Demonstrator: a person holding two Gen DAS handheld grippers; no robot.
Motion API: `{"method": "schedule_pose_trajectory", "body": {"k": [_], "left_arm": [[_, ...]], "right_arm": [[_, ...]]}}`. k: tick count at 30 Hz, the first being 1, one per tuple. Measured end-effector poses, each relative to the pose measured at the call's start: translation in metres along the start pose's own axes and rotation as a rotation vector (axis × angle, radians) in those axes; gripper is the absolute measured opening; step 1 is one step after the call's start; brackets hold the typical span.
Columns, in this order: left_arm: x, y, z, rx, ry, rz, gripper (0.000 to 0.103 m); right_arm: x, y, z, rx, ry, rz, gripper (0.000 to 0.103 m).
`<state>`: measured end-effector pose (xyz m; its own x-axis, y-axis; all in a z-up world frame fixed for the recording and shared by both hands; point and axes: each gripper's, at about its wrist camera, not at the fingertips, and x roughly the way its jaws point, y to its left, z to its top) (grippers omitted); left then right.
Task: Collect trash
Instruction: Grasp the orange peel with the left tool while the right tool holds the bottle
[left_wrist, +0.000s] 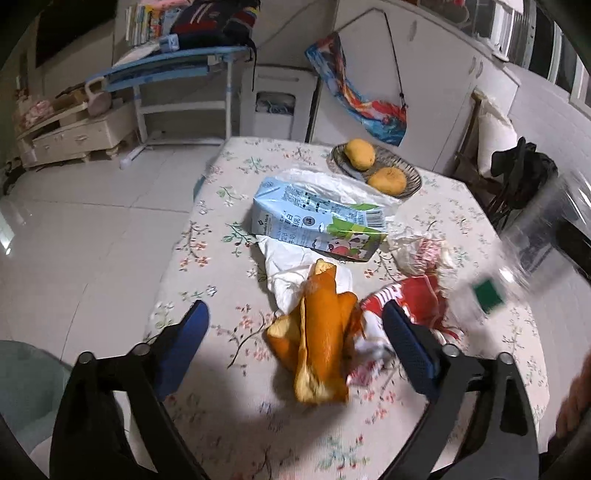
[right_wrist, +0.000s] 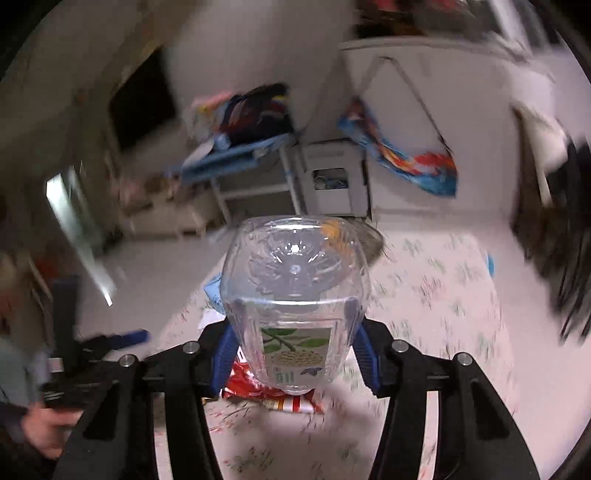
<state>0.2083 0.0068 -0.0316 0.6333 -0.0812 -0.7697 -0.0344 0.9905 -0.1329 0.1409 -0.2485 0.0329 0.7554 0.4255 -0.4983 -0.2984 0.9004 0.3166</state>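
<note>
From my left gripper (left_wrist: 295, 339) I look down on the flowered desk (left_wrist: 221, 369), with its jaws spread wide and gripping nothing. The orange peel (left_wrist: 321, 343) lies on the desk between the two blue pads, nearer the right one and touching neither that I can see. Just right of it a red and white wrapper (left_wrist: 410, 299) sits crumpled, its lettering too creased to read. Farther off is a white paper napkin (left_wrist: 291, 266), and on its far end lies a flattened light blue milk carton (left_wrist: 317, 221) with a cartoon cow, a barcode and the word "Milk" among print I cannot make out. Beyond it a wicker basket (left_wrist: 410, 181) holds two yellow fruits.

My right gripper (right_wrist: 293, 332) is clenched on a clear plastic bottle (right_wrist: 295, 280), the blue pads pressing its sides, its base pointing away from me. Its label shows green leaves and beans; the text is blurred.
</note>
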Motion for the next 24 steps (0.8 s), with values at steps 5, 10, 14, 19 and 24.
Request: {"method": "schedule_pose_trajectory", "body": {"k": [5, 10, 14, 19, 24], "left_arm": [[0.027, -0.003, 0.002, 0.006, 0.080, 0.004, 0.067], [0.035, -0.013, 0.001, 0.043, 0.103, -0.036, 0.023], [0.025, -0.011, 0.003, 0.035, 0.069, -0.049, 0.020], [0.004, -0.001, 0.005, -0.021, 0.011, -0.097, 0.019], [-0.017, 0.014, 0.004, -0.088, -0.041, -0.148, 0.018]], "right_arm": [[-0.002, -0.014, 0.002, 0.070, -0.006, 0.033, 0.054], [0.004, -0.020, -0.001, 0.096, 0.011, 0.061, 0.054], [-0.003, -0.012, -0.002, 0.067, 0.003, 0.068, 0.054], [-0.007, -0.013, -0.001, 0.071, -0.010, 0.084, 0.054], [-0.016, -0.012, -0.005, 0.085, -0.025, 0.105, 0.054]]}}
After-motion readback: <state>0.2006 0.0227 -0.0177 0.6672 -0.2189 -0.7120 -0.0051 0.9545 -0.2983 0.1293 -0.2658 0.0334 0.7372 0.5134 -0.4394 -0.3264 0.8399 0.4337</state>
